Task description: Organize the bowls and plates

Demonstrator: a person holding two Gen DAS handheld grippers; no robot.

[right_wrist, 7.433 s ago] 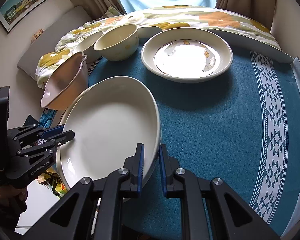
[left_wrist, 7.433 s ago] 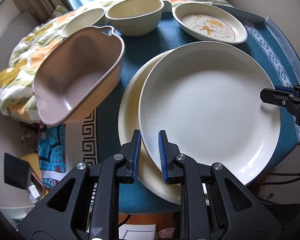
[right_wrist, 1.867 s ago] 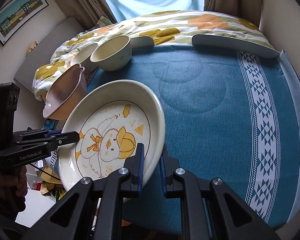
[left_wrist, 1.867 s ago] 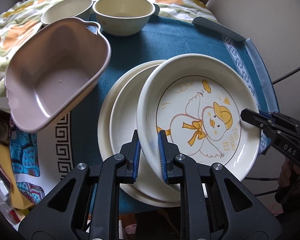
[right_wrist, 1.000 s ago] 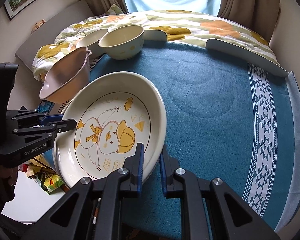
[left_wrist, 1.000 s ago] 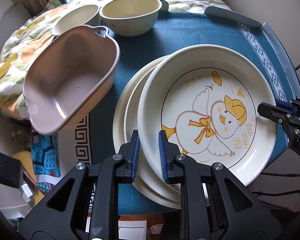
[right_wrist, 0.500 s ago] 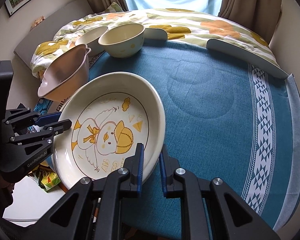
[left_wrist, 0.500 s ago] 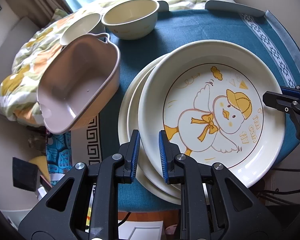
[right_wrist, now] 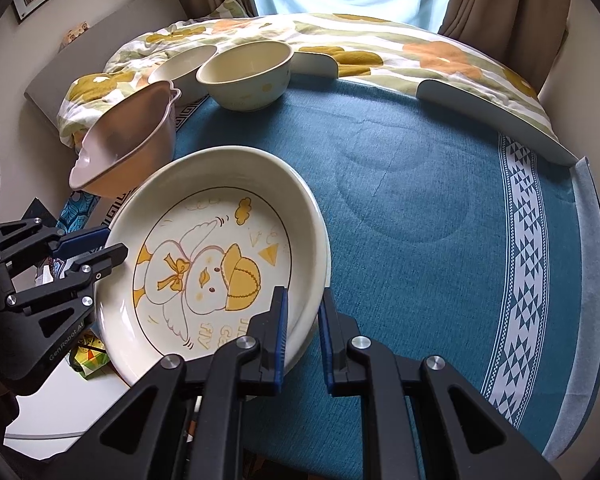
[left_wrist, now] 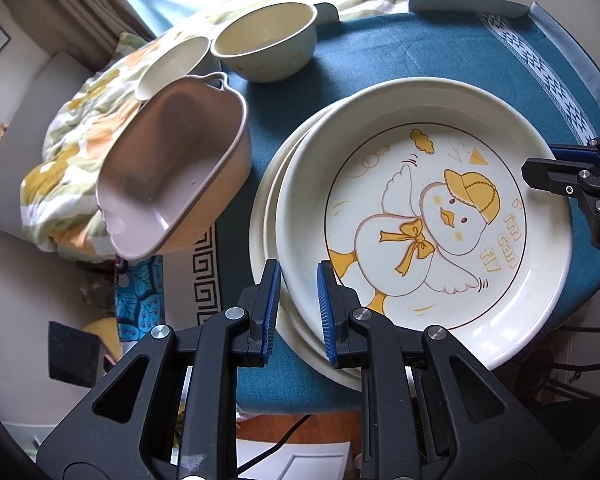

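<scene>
A duck-print plate point(left_wrist: 424, 216) lies on top of two plain cream plates point(left_wrist: 270, 216) at the table's near left edge; it also shows in the right wrist view point(right_wrist: 216, 256). My left gripper point(left_wrist: 298, 296) straddles its left rim with the jaws slightly parted. My right gripper point(right_wrist: 303, 320) straddles the opposite rim, jaws also slightly parted. A pink handled dish point(left_wrist: 172, 184), a cream bowl point(left_wrist: 266, 44) and a smaller cream bowl point(left_wrist: 172, 66) stand behind.
The round table has a teal cloth point(right_wrist: 420, 184) with a white patterned band point(right_wrist: 528, 264). A floral duvet point(right_wrist: 380, 52) lies beyond the table. The pink dish overhangs the table's left edge. Floor clutter point(left_wrist: 136, 292) lies below the left edge.
The duck plate has come down onto the two plain plates. Both grippers' jaws have widened a little around its rim.
</scene>
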